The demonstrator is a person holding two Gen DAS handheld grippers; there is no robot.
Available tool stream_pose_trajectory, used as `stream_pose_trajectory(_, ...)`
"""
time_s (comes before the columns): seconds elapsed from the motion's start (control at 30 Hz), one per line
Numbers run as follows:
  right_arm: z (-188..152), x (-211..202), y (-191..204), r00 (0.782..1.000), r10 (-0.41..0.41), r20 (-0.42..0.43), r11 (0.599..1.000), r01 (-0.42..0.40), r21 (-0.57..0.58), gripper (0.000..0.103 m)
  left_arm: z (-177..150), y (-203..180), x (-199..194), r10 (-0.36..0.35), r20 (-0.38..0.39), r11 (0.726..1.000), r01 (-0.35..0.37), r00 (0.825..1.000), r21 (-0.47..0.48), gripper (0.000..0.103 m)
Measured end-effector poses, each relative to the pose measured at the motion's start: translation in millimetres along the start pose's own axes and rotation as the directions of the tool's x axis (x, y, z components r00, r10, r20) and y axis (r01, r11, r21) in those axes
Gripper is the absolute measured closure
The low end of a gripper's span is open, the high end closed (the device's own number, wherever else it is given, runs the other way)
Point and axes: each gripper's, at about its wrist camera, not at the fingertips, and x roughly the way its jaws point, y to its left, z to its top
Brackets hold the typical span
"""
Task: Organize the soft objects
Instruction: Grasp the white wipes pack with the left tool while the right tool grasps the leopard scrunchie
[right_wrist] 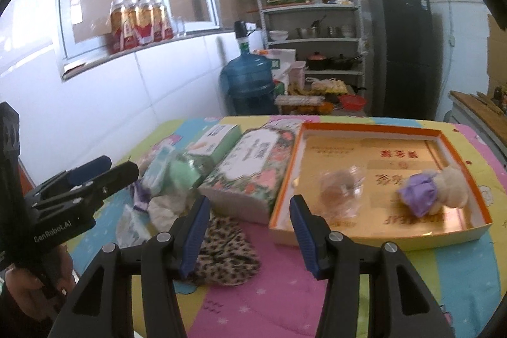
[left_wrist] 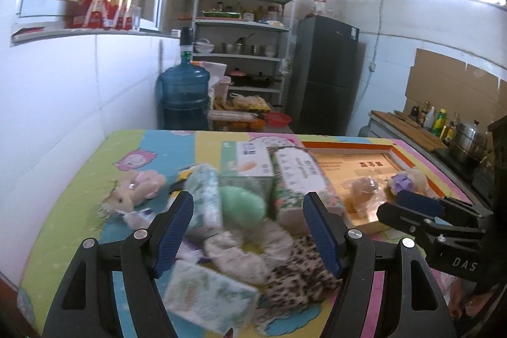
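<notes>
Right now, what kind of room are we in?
Probably a home kitchen: a shelf full of pots and bowls, a dark fridge, and a big blue water jug behind the table.

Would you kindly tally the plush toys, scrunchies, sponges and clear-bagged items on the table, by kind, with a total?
Plush toys: 2 (pink plush toy, purple-dressed plush toy)
Scrunchies: 2 (leopard scrunchie, cream scrunchie)
Sponges: 1 (green sponge)
Bagged items: 1 (clear-bagged item)
Total: 6
</notes>
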Motion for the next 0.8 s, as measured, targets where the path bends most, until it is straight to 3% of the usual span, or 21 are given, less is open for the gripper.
stream_pose_trajectory(0.47, -26, 41, 42, 0.993, 0.060, -0.104, 0.998, -0.062, -0.016, 0.051, -32, 49, -12, 0.000, -0.002, 0.998, -0.001, 1.000, -0.056, 0.030)
stream_pose_trajectory(0.53, -29, 46, 43, 0.992, 0.055, -0.115, 0.998, -0.057, -0.017, 0.046, -36, 53, -12, -0.005, -0.003, 0.998, 0.005, 1.000, -0.057, 0.030)
stream_pose_trajectory(0.6, -32, 50, 45, 0.991, 0.050, -0.127, 0.998, -0.053, -0.019, 0.035, -41, 56, -12, -0.014, -0.007, 0.998, 0.014, 1.000, -0.056, 0.030)
stream_pose_trajectory(0.8, -38, 63, 47, 0.987, 0.036, -0.158, 0.999, -0.042, -0.030, 0.034, -52, 59, -5, -0.058, -0.028, 0.998, 0.057, 0.998, -0.041, 0.030)
